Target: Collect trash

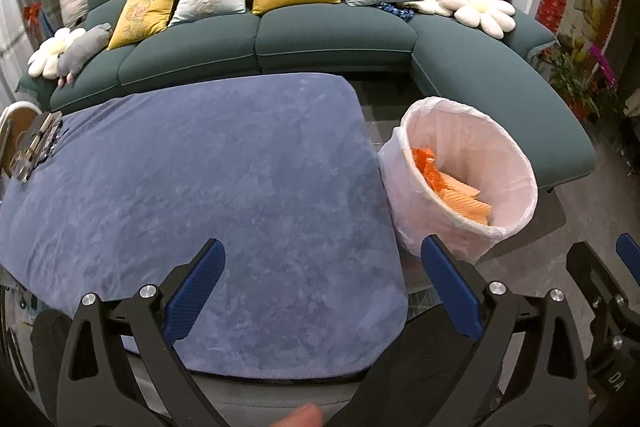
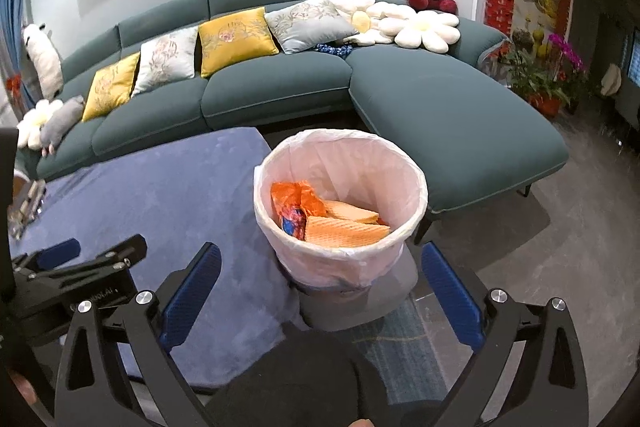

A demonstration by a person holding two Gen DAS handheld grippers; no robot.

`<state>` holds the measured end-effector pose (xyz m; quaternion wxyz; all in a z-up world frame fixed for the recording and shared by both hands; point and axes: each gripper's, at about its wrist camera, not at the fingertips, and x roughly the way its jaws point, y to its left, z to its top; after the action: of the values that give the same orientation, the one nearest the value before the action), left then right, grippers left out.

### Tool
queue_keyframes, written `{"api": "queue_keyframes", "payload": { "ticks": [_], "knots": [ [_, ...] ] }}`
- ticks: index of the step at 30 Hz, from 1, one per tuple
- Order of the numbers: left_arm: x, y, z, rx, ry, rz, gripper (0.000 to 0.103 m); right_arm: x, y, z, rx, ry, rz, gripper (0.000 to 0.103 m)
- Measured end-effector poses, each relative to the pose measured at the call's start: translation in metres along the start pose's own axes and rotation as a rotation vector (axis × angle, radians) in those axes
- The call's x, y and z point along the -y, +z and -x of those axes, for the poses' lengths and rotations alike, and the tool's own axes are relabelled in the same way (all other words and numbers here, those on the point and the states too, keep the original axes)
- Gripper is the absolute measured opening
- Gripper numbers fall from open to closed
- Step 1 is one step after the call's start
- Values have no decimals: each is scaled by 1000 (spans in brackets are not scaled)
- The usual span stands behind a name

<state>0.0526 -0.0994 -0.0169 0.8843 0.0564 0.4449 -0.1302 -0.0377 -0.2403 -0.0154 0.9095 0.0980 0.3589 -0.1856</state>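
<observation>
A round bin lined with a white plastic bag stands on the floor beside the table; it shows again at the right of the left wrist view as the bin. Inside lie orange wrappers and folded orange cloths, visible too as orange trash. My right gripper hangs open just in front of the bin, nothing between its blue pads. My left gripper is open over the table's near right corner, holding nothing.
A blue velvet cloth covers the low table. A small metal object sits at its far left edge. A green corner sofa with cushions and plush toys lies behind. Potted plants stand at right.
</observation>
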Motion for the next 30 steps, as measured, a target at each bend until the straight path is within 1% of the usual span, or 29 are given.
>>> {"api": "queue_keyframes", "payload": {
  "ticks": [9, 14, 30],
  "knots": [
    [0, -8, -6, 14, 39, -4, 94, 1, -13, -7, -19, 2, -13, 97],
    [0, -11, -10, 14, 34, 8, 94, -1, -17, -10, -21, -6, -3, 97],
    [7, -15, -11, 13, 29, -16, 94, 3, -24, -15, -42, -8, -4, 97]
  ]
}}
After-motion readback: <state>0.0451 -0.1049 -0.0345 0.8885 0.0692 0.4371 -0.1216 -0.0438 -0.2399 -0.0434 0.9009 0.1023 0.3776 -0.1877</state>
